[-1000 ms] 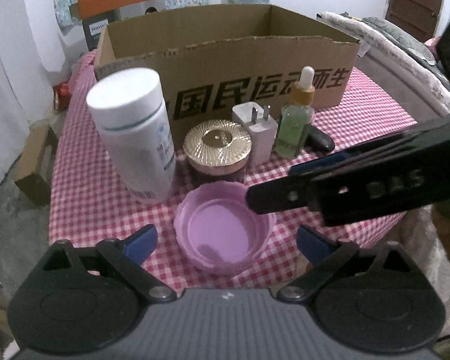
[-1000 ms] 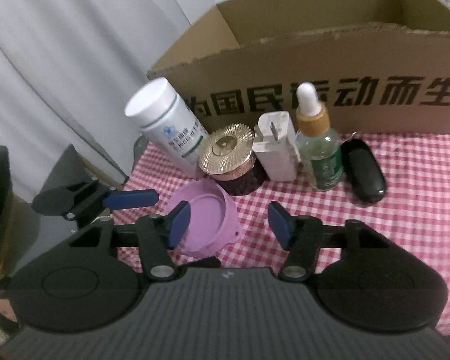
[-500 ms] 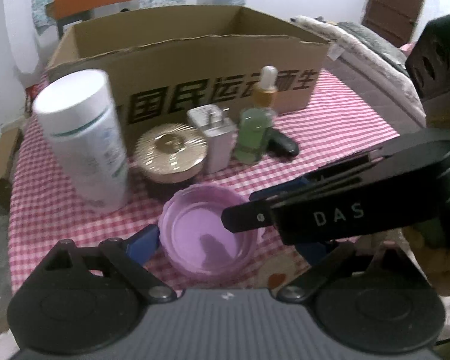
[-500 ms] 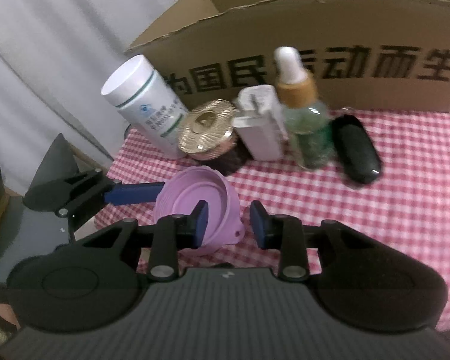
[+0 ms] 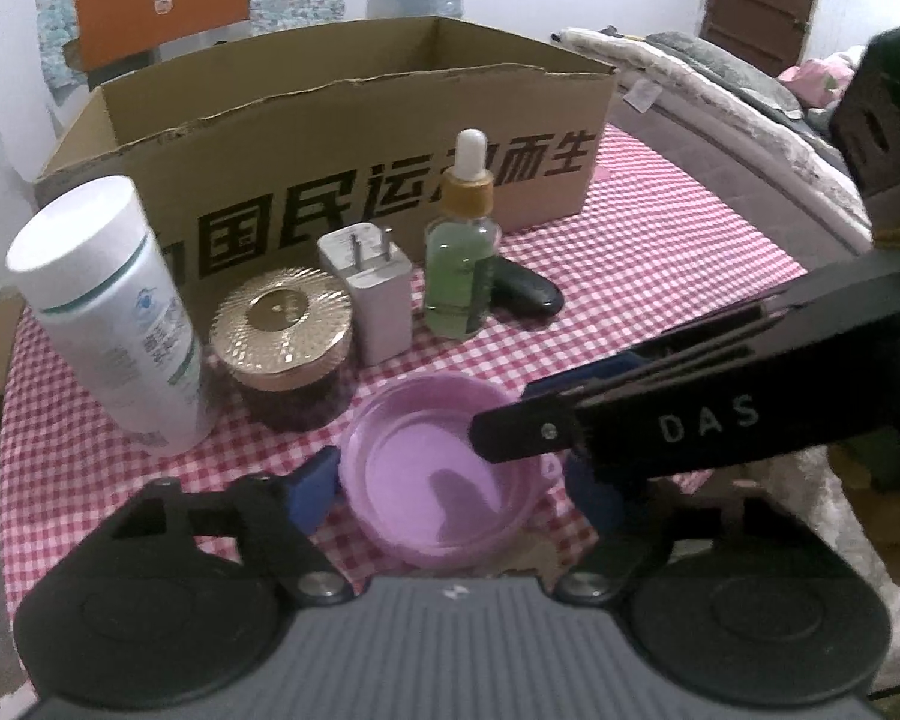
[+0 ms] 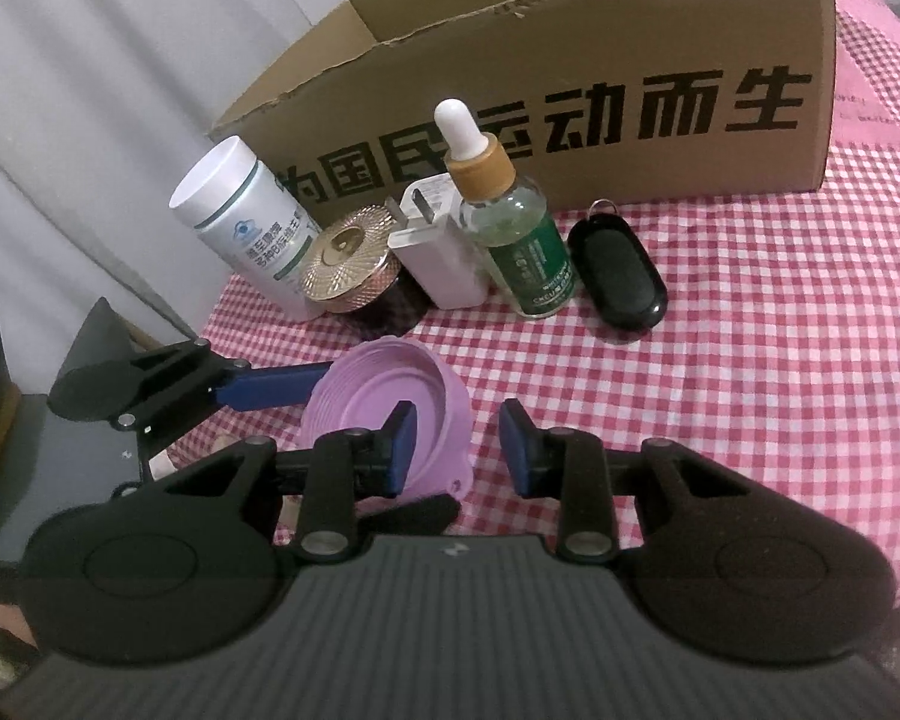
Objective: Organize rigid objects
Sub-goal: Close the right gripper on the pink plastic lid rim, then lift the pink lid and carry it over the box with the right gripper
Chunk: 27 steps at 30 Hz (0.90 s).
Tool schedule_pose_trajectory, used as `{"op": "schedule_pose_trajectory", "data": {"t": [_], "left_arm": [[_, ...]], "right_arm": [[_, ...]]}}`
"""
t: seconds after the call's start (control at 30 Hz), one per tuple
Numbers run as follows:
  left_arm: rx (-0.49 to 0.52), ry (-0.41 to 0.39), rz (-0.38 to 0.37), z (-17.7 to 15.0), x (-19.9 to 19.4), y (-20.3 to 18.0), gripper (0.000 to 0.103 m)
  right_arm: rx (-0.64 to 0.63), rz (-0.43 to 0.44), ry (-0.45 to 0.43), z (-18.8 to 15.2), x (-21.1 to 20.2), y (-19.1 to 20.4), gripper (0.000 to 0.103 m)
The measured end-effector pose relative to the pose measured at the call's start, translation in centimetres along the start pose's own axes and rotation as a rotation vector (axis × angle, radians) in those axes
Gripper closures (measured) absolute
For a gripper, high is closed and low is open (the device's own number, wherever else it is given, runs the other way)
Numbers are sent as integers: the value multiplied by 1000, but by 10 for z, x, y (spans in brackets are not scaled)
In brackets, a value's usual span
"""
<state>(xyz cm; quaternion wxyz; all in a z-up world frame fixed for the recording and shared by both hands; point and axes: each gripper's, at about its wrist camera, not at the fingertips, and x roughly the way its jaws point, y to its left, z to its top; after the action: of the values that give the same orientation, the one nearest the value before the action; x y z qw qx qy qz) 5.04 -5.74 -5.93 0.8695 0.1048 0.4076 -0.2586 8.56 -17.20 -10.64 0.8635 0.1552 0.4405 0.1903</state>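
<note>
A purple bowl (image 5: 444,474) is straddled by two grippers on the checked tablecloth (image 5: 660,276).
The left gripper (image 5: 450,483), just narrowed, brackets the bowl; the right gripper (image 6: 459,450) has its jaws astride the bowl's rim, contact unclear.

Between your left gripper (image 5: 450,489) fingers sits the bowl (image 5: 444,468) on the bench (image 5: 660,276); your right gripper (image 6: 459,441) straddles its right rim. Beyond the bowl runs a row: tall bottle (image 5: 108,312) far left, then jar (image 5: 285,342), charger (image 5: 372,291), dropper bottle (image 5: 459,252) and key fob (image 5: 528,291). Behind the row stands the box (image 5: 354,144).
</note>
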Motion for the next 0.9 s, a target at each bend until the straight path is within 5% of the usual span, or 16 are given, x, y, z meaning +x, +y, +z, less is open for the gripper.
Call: {"op": "schedule_pose_trajectory", "data": {"t": [0.9], "left_arm": [[56, 33, 24, -1, -1, -22, 27]], "right_arm": [[-24, -44, 3, -7, -13, 5, 82]]}}
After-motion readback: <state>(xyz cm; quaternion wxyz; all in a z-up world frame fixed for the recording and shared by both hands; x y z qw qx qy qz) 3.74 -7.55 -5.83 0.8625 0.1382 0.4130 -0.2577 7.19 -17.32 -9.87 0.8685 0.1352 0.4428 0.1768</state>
